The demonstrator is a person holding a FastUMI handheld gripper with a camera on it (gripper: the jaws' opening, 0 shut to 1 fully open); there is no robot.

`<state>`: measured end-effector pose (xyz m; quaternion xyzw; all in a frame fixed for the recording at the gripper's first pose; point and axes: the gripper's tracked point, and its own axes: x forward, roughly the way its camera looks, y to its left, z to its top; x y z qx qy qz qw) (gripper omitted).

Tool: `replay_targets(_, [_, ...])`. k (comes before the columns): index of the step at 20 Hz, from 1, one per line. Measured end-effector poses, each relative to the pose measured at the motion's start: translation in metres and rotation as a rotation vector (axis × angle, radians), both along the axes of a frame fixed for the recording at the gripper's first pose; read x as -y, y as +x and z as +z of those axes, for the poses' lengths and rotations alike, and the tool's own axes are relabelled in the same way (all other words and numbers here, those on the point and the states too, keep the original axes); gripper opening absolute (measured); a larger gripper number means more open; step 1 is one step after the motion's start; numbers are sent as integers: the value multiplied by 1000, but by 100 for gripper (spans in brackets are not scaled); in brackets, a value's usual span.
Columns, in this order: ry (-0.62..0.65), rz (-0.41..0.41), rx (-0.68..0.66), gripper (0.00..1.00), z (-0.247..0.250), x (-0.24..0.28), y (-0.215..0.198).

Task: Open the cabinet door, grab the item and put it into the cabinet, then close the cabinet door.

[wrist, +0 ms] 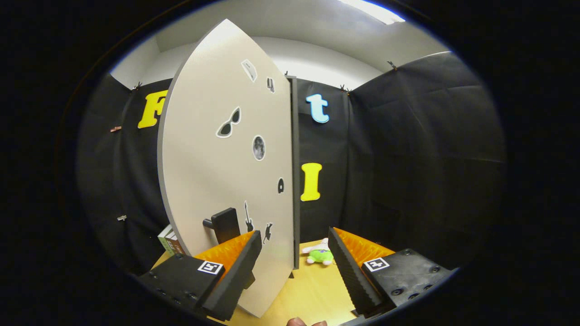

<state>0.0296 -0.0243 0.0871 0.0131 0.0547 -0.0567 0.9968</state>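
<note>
fingers (331, 258) of the gripper (294, 271) stand spread apart, gripping nothing. left to right: flat pale-grey cabinet door (217, 149) swung open, its dark block handle (225, 225) just beyond the left finger; small green-and-white plush toy (321, 252) lies on the light wooden table (308, 290), ahead between the fingers. toy likely light, soft, compressible; grip across its green body.
</note>
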Motion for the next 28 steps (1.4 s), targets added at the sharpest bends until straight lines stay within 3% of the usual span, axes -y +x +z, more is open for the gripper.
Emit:
replay_targets(7, [10,145,-19,96,-4,-81,18])
replay_targets(12, [1,203,-22,96,-5,-106,15])
replay_targets(28, [-17,168,4,97,4,-104,21])
